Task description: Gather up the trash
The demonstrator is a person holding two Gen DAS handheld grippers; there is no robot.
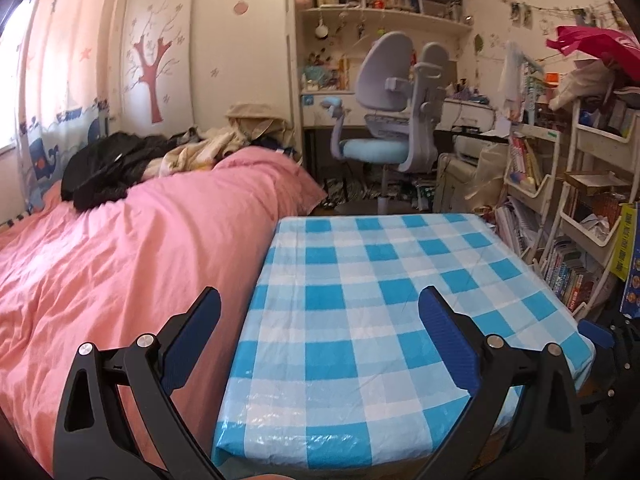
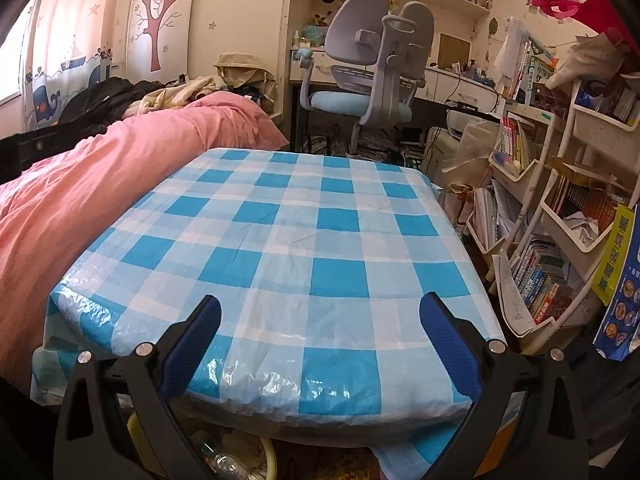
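Both the left hand-held gripper [image 1: 320, 312] and right hand-held gripper [image 2: 320, 320] are wide and hold nothing, and under the checked surface [image 2: 288, 232] lies a light, slippery plastic bottle [image 2: 230, 465], best grabbed around its middle.

The surface [image 2: 280, 216] is covered edge to edge by a blue-and-white checked plastic cloth [image 2: 340, 276]. Creases are seen near its front edge.

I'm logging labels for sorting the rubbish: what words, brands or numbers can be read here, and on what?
No text can be read with certainty.
Book spines on the lower shelf: print too small.
Yellow and blue poster: characters blurred.
Upright book cover: print blurred.
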